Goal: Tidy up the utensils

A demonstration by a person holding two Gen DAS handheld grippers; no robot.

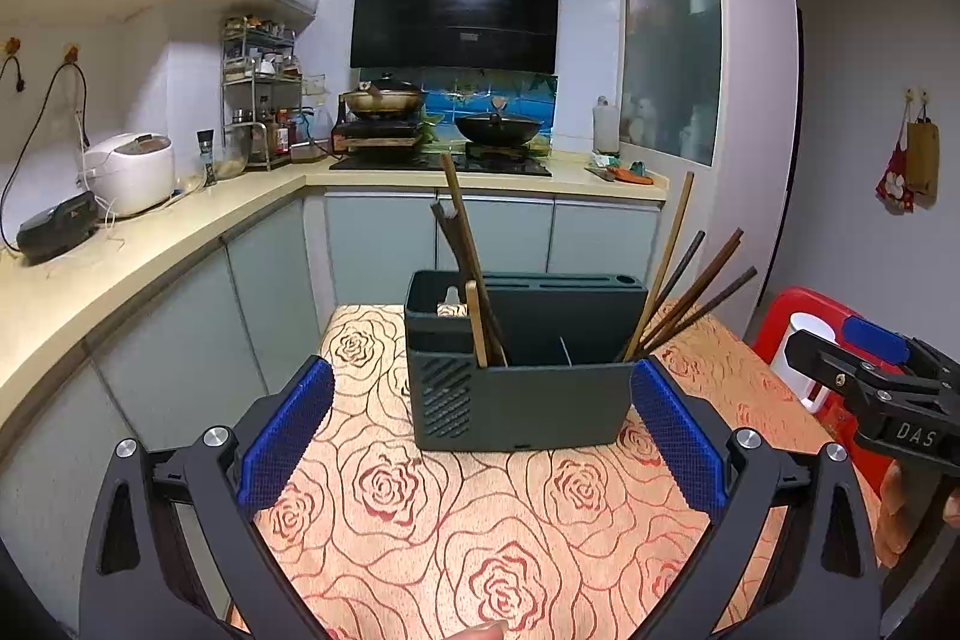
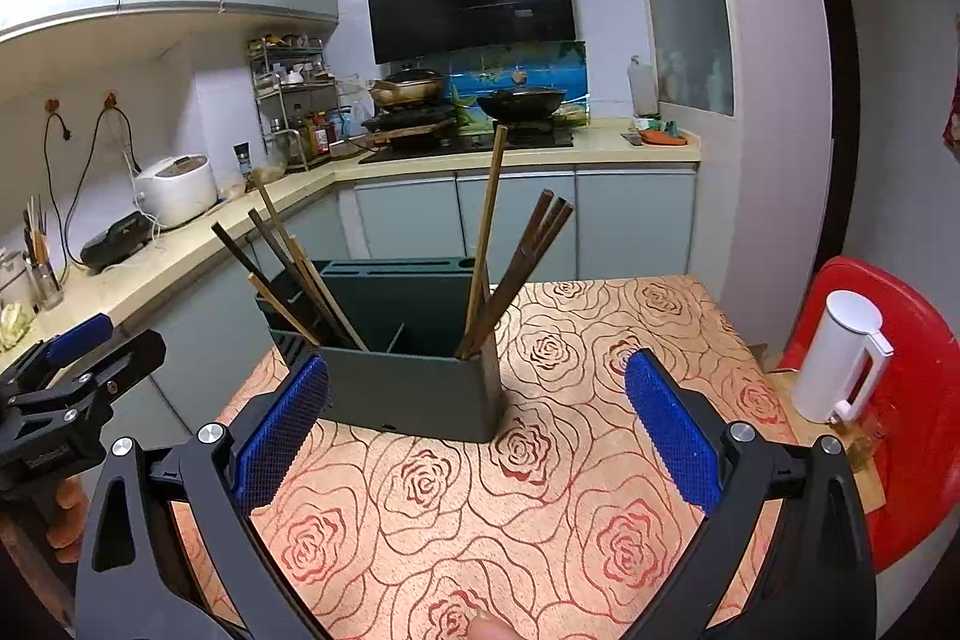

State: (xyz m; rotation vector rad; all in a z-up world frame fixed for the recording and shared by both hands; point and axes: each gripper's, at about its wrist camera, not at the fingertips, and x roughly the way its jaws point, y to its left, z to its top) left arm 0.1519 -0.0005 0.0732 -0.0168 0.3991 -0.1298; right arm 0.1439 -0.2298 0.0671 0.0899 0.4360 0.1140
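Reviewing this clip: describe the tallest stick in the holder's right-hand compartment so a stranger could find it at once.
On the rose-patterned tablecloth stands a dark green utensil holder. At its right end a cluster of chopsticks fans out. Among them, the light wooden stick rises nearly upright and reaches highest; its neighbours are darker, shorter and lean further right.

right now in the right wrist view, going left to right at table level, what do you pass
left gripper → chopsticks leaning left → utensil holder → chopsticks leaning right → rose-patterned tablecloth → white kettle → red stool
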